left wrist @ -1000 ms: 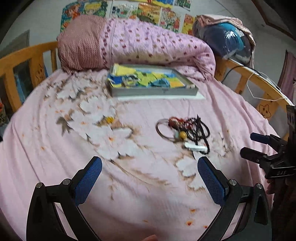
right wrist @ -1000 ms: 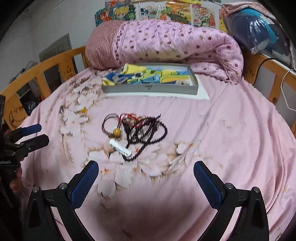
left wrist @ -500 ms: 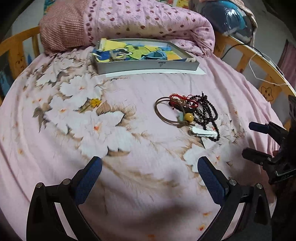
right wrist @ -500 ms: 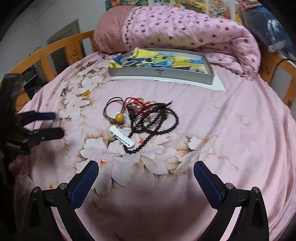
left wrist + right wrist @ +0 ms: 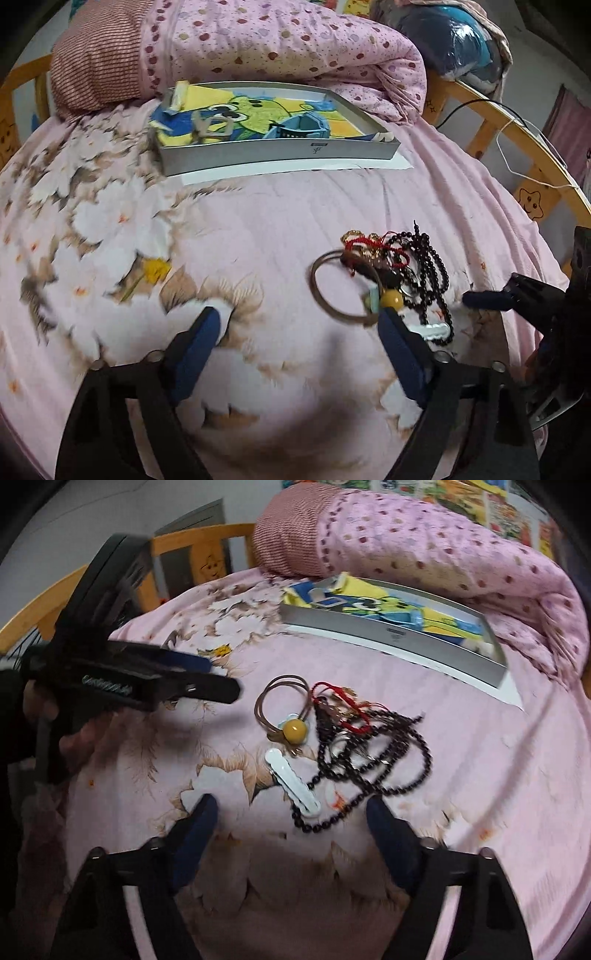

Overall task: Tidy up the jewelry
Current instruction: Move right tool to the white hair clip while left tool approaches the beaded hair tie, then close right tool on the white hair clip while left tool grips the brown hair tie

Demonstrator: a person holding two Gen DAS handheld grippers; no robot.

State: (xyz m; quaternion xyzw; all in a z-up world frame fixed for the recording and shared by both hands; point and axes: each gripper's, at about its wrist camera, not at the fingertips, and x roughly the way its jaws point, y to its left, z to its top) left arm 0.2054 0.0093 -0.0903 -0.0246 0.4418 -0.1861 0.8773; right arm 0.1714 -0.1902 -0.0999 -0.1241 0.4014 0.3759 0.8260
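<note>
Item 1: jewelry pile [image 5: 343, 738], lying on the bed's pink floral sheet [image 5: 229, 229], all in one tangle, nothing yet sorted as far as I can see
- brown cord loop [image 5: 284, 698] with yellow bead [image 5: 294, 731], at the pile's left in my right wrist view
- red cord piece [image 5: 340, 701] with small gilt bits, tangled into the dark strand
- dark bead strand [image 5: 388, 764], looped several times, spreading toward my right side
- white hair clip [image 5: 293, 781], nearest my right hand-held gripper, touching the bead strand

Item 2: grey tray [image 5: 277, 155], at the far side of the bed against the rolled spotted quilt [image 5: 280, 40]. It has a cartoon-print lining and a few small pieces in it that I cannot identify. It is well apart from the pile. I judge it the likely destination

Item 3: left hand-held gripper [image 5: 299, 321], fingers spread wide, grasping nothing, its right finger just beside the yellow bead and cord loop

Item 4: right hand-held gripper [image 5: 291, 808], fingers spread wide, empty, the hair clip's near end lying between them

Status: I judge the task barely begun. Every piece remains to be separated and placed, and the untangling looks the slowest part
</note>
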